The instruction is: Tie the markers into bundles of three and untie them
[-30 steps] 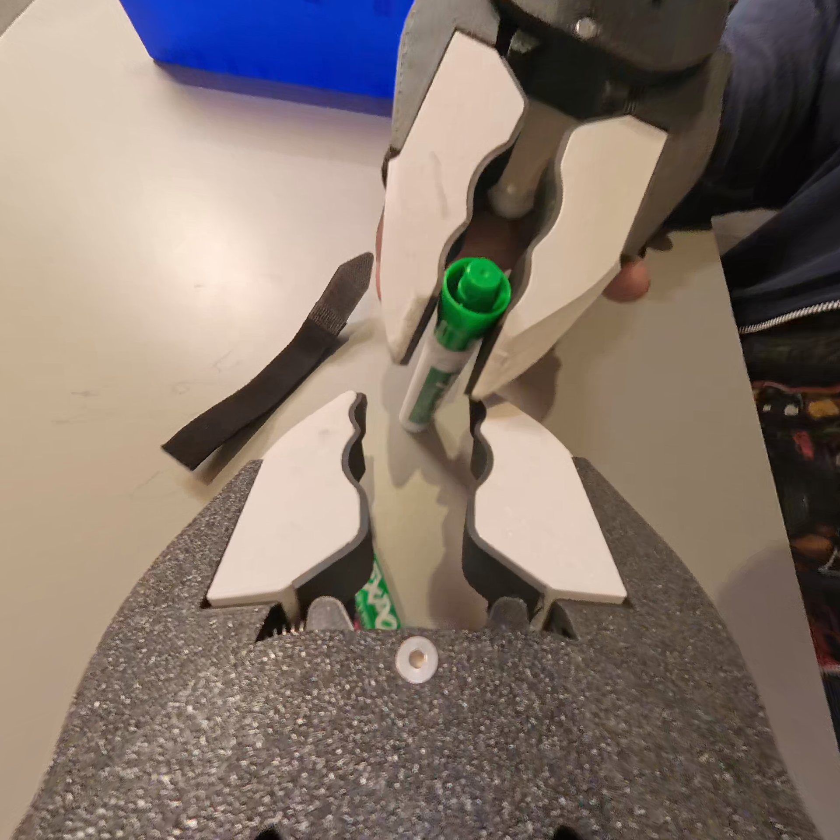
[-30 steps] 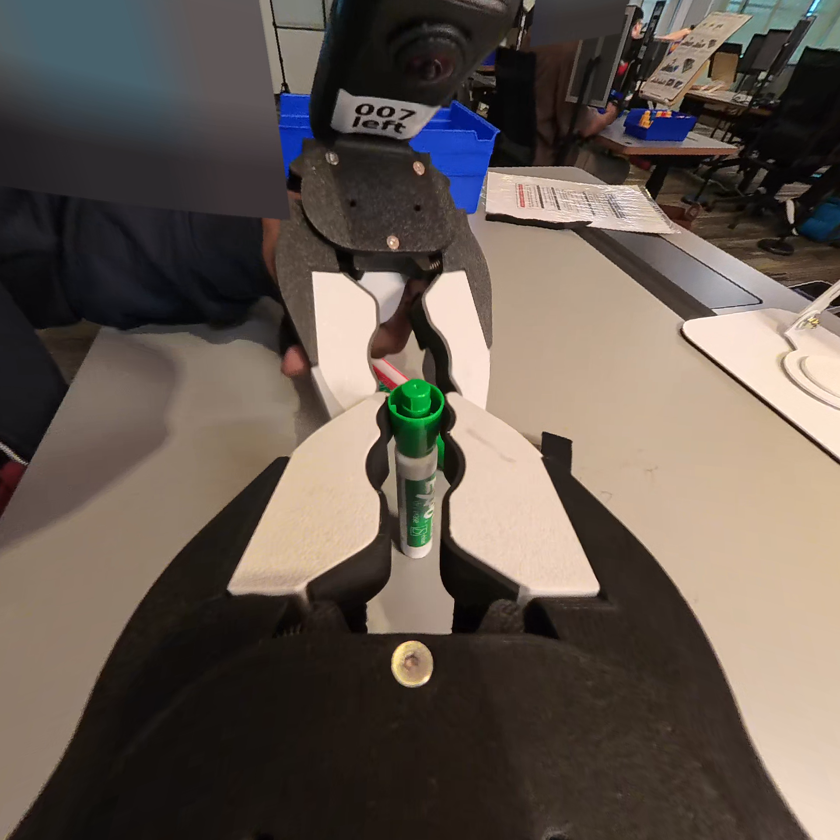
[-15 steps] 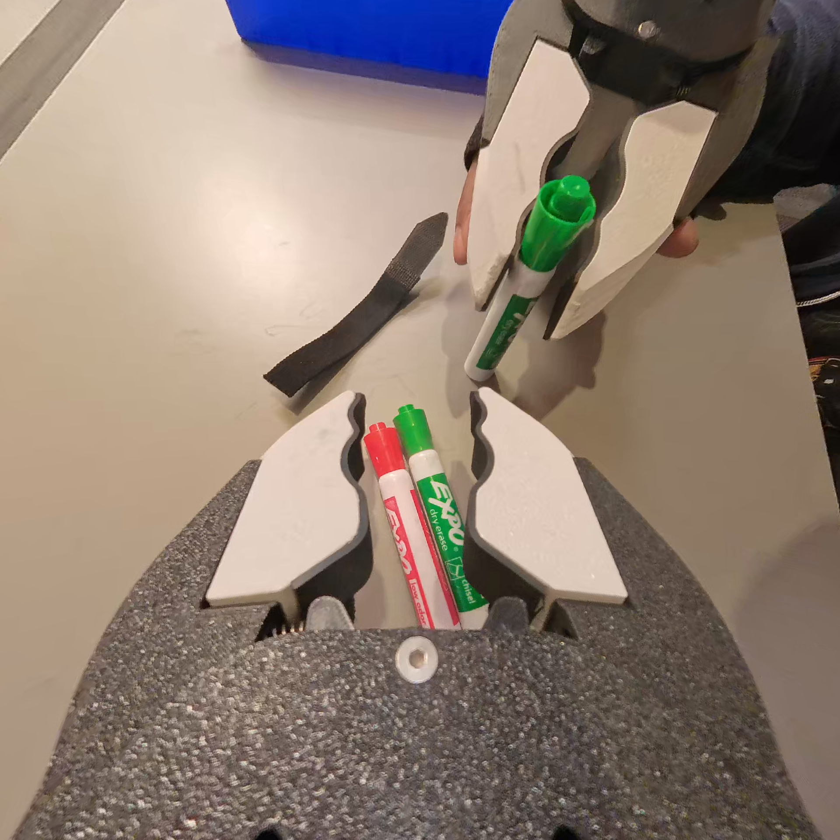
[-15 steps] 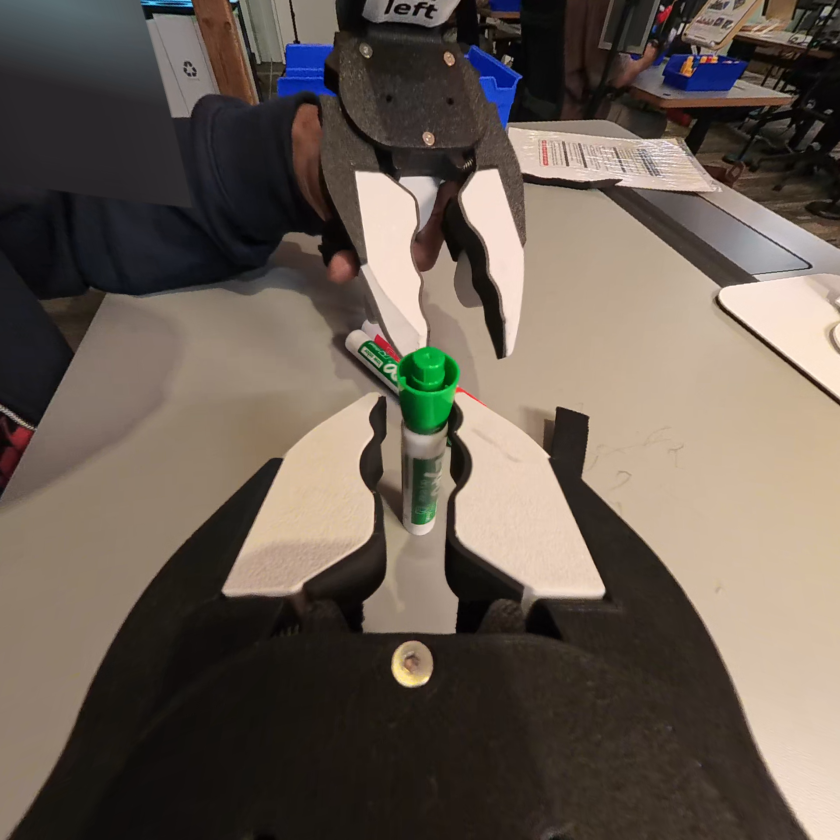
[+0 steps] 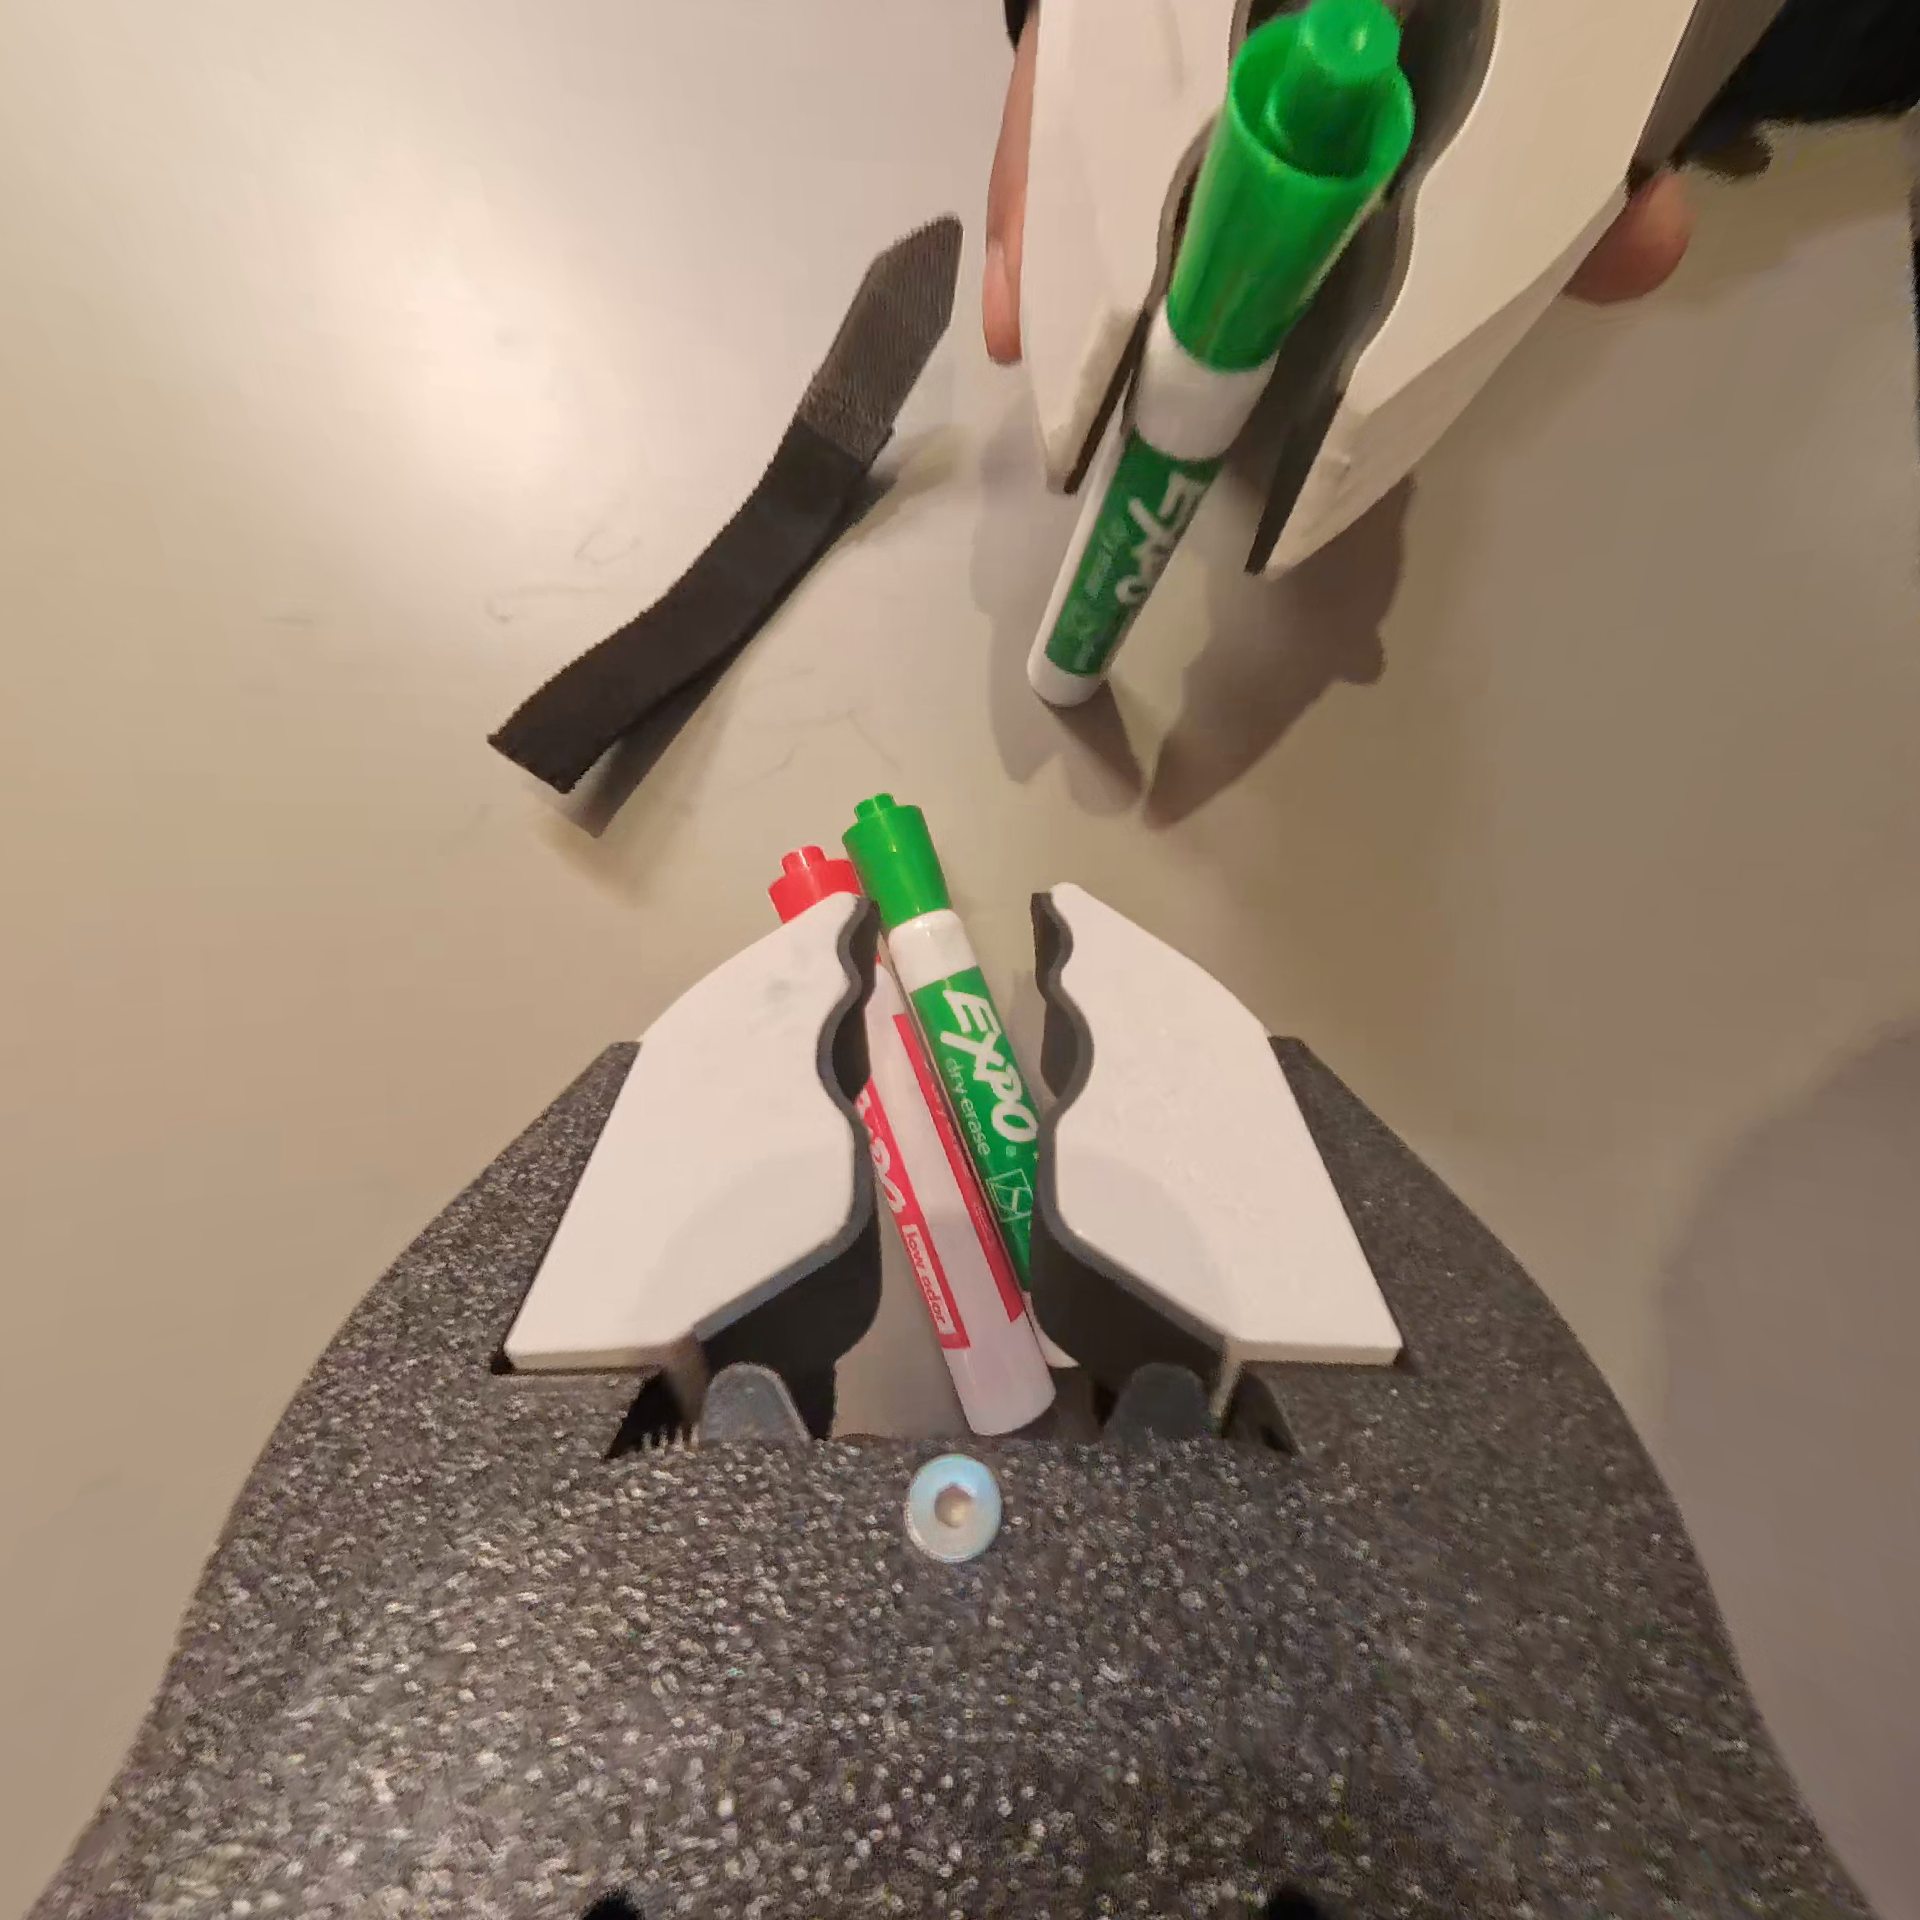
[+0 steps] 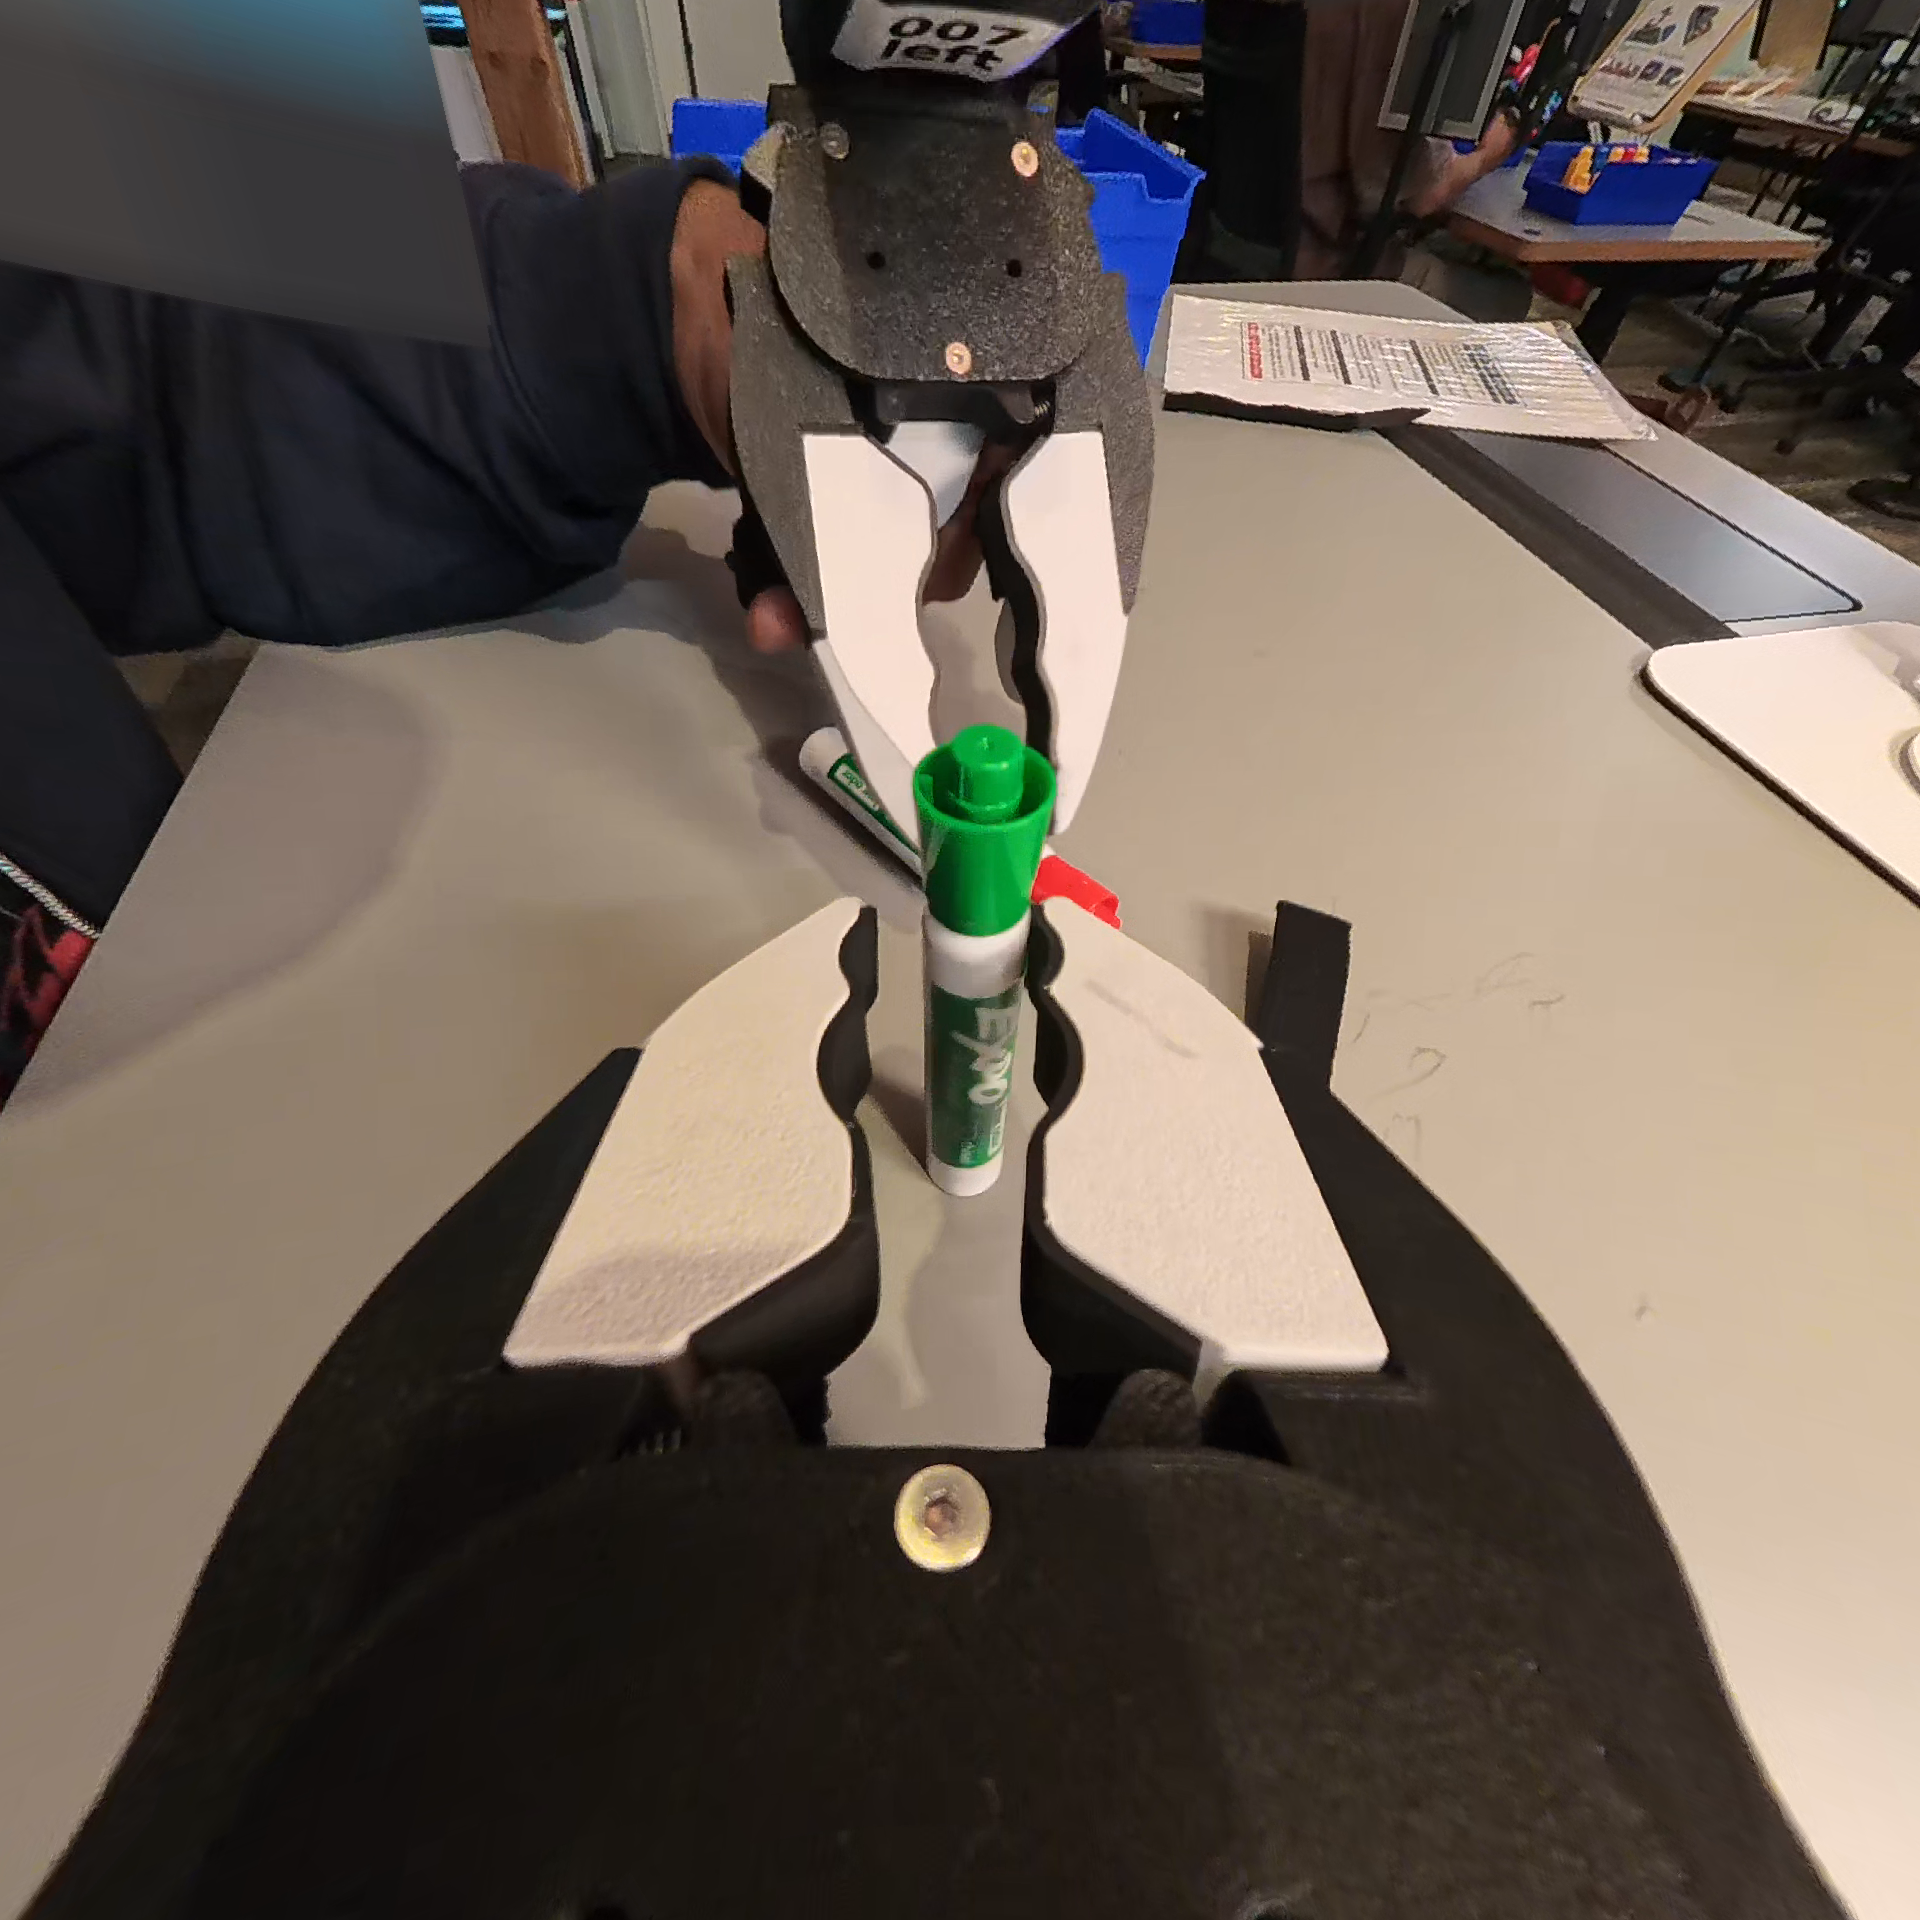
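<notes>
The held green marker (image 6: pixel 971 966) stood nearly upright, cap up, clamped between the 2 white fingers of the right gripper (image 6: pixel 951 925), which were closed tight on its barrel just below the cap; its white base end hung close to the beige table (image 6: pixel 1455 831), though contact could not be told. In the left wrist view the same marker (image 5: pixel 1195 384) leaned cap toward the camera, with the right gripper (image 5: pixel 1174 499) gripping it from above and a person's fingertips visible behind the white fingers. The other 2 markers lay flat and side by side on the table, touching along their length: a red marker (image 5: pixel 935 1226) and a second green marker (image 5: pixel 961 1029), both with caps pointing away from the left camera. The left gripper (image 5: pixel 951 914) hung over them with its jaws partly open, a marker-wide gap between the tips, holding nothing; the pair showed through that gap. From the right wrist view the left gripper (image 6: pixel 977 748) pointed down over these 2, whose ends, a white-and-green barrel (image 6: pixel 857 800) and a red cap (image 6: pixel 1075 894), peeked out on either side of the held marker. A black hook-and-loop strap (image 5: pixel 727 582) lay loose and flat on the table, near the lying markers but apart from them. Farther back stood blue bins (image 6: pixel 1127 197) and a wrapped printed sheet (image 6: pixel 1392 364).
</notes>
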The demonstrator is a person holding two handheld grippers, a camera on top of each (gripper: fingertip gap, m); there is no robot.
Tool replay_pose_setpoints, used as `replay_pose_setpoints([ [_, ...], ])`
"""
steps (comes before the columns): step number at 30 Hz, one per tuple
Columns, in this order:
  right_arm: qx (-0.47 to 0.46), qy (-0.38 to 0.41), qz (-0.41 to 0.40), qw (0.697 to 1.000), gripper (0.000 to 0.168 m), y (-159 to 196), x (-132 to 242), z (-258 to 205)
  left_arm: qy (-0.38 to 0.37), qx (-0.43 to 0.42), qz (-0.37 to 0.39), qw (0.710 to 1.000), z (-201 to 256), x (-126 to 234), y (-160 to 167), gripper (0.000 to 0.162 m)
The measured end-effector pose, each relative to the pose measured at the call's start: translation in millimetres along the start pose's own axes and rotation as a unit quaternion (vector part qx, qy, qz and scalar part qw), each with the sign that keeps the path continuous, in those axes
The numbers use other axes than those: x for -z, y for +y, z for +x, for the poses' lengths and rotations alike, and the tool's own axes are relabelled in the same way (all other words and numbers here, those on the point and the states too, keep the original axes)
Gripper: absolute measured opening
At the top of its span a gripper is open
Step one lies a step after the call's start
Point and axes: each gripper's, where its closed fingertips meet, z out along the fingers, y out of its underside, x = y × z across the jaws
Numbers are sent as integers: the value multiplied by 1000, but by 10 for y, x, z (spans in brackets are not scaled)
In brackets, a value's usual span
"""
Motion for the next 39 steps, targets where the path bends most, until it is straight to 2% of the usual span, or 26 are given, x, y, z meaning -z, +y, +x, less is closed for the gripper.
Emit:
replay_pose_setpoints([
  [21, -9, 9, -32, 999, 34, 133, 17, 22, -51, 12, -141, 989, -11, -170, 342, 26],
  [27, -12, 7, -45, 999, 35, 179, 22, 5, -62, 9, -147, 987, -9, -201, 325, 18],
  [34, -13, 12, -45, 999, 35, 180, 29, 25, -55, 14, -122, 991, -10, -191, 241, 18],
  [39, -20, 13, -35, 999, 37, 150, 31, 32, -27, 41, -8, 999, 14, -51, -109, 18],
])
